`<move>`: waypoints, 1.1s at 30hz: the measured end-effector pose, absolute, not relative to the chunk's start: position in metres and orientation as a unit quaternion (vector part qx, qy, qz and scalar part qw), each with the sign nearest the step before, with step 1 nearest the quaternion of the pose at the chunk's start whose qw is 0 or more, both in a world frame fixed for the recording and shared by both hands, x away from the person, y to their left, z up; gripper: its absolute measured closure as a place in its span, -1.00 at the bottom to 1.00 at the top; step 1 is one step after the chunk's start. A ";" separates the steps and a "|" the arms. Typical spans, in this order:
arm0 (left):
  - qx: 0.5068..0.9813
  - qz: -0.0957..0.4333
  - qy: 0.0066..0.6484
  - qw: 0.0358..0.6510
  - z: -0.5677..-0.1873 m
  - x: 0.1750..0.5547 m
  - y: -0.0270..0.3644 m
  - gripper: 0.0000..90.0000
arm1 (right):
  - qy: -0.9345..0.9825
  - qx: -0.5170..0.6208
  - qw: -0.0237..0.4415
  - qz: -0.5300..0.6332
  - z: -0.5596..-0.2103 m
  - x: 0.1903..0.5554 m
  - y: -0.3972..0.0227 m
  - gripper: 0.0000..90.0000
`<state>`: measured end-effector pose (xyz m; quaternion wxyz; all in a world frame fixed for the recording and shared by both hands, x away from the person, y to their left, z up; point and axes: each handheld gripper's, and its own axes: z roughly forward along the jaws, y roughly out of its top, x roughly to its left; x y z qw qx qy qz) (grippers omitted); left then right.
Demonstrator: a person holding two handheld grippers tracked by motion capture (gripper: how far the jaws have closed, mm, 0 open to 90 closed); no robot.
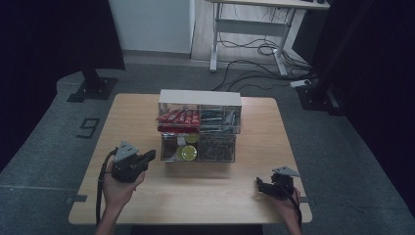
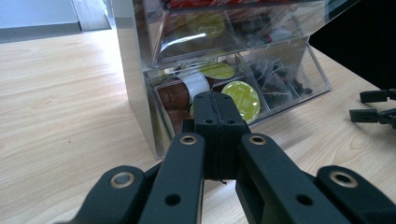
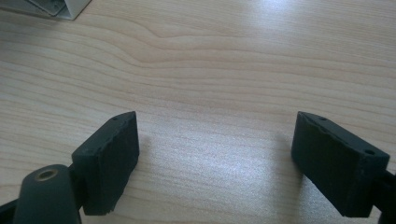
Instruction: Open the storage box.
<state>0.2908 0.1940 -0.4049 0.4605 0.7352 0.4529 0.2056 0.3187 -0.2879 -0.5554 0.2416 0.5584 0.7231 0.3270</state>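
Note:
A clear plastic drawer organizer (image 1: 215,105) stands at the middle of the wooden table (image 1: 205,191). Its lower drawer is pulled out and holds coffee capsules (image 2: 241,99), some with green lids, beside dark sachets (image 2: 280,74). The upper tray holds red packets (image 1: 178,117). My left gripper (image 1: 151,155) is held just left of the lower drawer and points at it. In the left gripper view this gripper (image 2: 219,100) has its jaws pressed together with nothing between them. My right gripper (image 1: 259,185) rests low near the table's front right, and in its own view (image 3: 217,154) stands open over bare wood.
The organizer's corner (image 3: 56,7) shows far off at the top left of the right gripper view. The right gripper's jaw tips (image 2: 373,105) show at the far right of the left gripper view. Behind the table are a white desk frame (image 1: 244,29) and floor cables (image 1: 264,49).

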 end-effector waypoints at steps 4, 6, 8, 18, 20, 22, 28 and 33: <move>0.737 0.202 0.451 0.461 -0.403 0.294 0.192 1.00 | 0.722 0.560 0.242 0.327 -0.555 0.319 -0.288 -0.66; 0.738 0.201 0.450 0.461 -0.402 0.295 0.190 1.00 | 0.722 0.560 0.242 0.326 -0.555 0.319 -0.288 -0.66; 0.739 0.201 0.449 0.461 -0.401 0.297 0.189 1.00 | 0.722 0.561 0.242 0.326 -0.555 0.319 -0.288 -0.66; 0.742 0.198 0.444 0.461 -0.396 0.305 0.181 1.00 | 0.720 0.563 0.244 0.325 -0.555 0.319 -0.288 -0.66; 0.743 0.198 0.442 0.461 -0.395 0.307 0.179 1.00 | 0.720 0.563 0.244 0.325 -0.555 0.319 -0.289 -0.66; 0.744 0.199 0.440 0.461 -0.394 0.308 0.177 1.00 | 0.719 0.563 0.244 0.325 -0.555 0.319 -0.289 -0.66; 0.747 0.198 0.434 0.463 -0.390 0.309 0.173 1.00 | 0.718 0.564 0.245 0.325 -0.555 0.319 -0.289 -0.66; 0.747 0.194 0.432 0.466 -0.387 0.312 0.171 1.00 | 0.718 0.565 0.245 0.325 -0.555 0.319 -0.289 -0.66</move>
